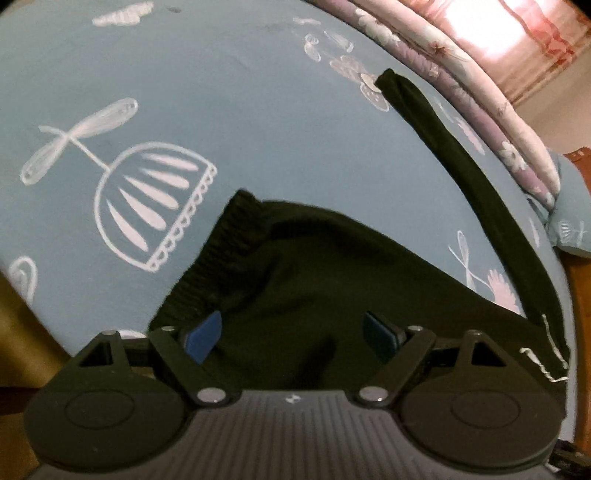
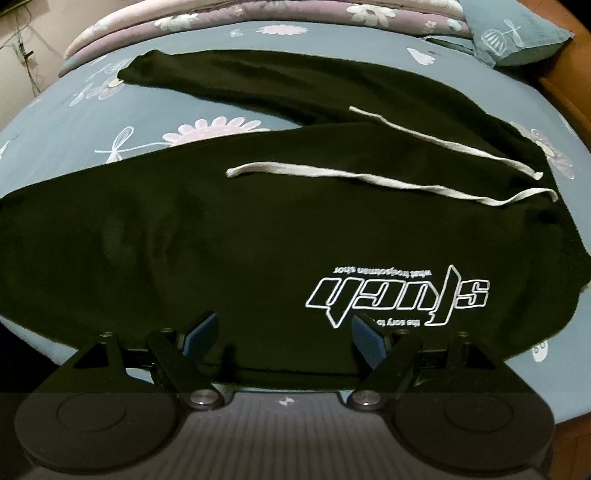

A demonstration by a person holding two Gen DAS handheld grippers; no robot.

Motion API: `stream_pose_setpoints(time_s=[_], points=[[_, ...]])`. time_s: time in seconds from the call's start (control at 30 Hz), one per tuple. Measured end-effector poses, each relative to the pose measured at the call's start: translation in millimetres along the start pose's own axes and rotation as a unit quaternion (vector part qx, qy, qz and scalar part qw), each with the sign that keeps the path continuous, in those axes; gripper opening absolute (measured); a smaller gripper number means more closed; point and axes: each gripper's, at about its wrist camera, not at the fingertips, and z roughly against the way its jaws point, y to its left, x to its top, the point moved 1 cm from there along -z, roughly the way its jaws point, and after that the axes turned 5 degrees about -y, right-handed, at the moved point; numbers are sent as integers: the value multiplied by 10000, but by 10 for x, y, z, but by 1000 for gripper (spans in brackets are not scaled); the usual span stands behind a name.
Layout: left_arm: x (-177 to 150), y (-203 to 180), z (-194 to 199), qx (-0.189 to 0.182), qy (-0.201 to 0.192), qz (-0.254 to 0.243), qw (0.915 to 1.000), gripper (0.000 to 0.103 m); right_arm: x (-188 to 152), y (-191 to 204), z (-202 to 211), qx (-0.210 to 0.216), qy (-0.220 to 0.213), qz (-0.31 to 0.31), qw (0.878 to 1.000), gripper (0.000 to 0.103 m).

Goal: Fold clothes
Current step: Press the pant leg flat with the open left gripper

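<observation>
Black sweatpants point(image 2: 229, 236) lie spread across the blue patterned bedsheet point(image 1: 229, 110). Left gripper point(image 1: 291, 338) hovers over a cuffed leg, fingers wide. Right gripper point(image 2: 284, 338) is likewise spread above the printed logo point(image 2: 397, 295).

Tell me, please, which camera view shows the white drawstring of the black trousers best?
The right wrist view: both ends of the drawstring lie in full across the black trousers. The left wrist view shows only a short piece at the right edge.

A home bedroom: patterned blue bedsheet point(image 1: 221, 92), folded floral quilts point(image 2: 258, 18), a matching pillow point(image 2: 517, 33).
</observation>
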Motion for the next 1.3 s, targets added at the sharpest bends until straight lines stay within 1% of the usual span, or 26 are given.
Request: stream_pose_setpoints(time_s=[0.1, 0.23, 0.37, 0.47, 0.53, 0.6, 0.67, 0.8, 0.93, 1.0, 1.17, 1.3], points=[[-18, -200, 81, -252, -91, -277, 9993, 84, 13, -19, 24, 18, -50, -29, 10000, 83], [-73, -515, 41, -455, -108, -713, 9964, 84, 7, -42, 4, 10, -18, -60, 10000, 83], [-150, -693, -71, -496, 34, -982, 9939, 84, -6, -77, -1, 23, 3, -74, 10000, 83], [-190, -719, -203, -419, 193, -962, 9943, 84, -13, -132, -9, 19, 14, -142, 9999, 83], [-244, -668, -288, -346, 327, -897, 9948, 84, -17, -171, -21, 12, 28, -184, 9998, 83], [-284, -640, -341, -287, 424, -871, 9949, 87, -24, -208, -41, 13, 51, -232, 9997, 83], [-280, -722, -325, -305, 421, -968, 9939, 87, -29, -246, -68, 23, 80, -284, 9996, 83], [-249, -1070, -259, -507, 311, -1306, 9897, 87, -18, -326, -121, 51, 110, -414, 9991, 83], [-217, -1419, -193, -709, 200, -1641, 9837, 87, 26, -381, -161, 83, 83, -493, 9987, 83], [-220, -1704, -214, -889, 158, -1920, 9772, 87, 49, -407, -169, 74, 47, -507, 9987, 83], [-220, -2407, -402, -1347, 228, -2384, 9615, 87, 94, -540, -188, -9, 16, -653, 9979, 83], [-280, -2896, -671, -1424, 376, -2694, 9517, 87, 112, -664, -193, -58, -25, -845, 9964, 83]])
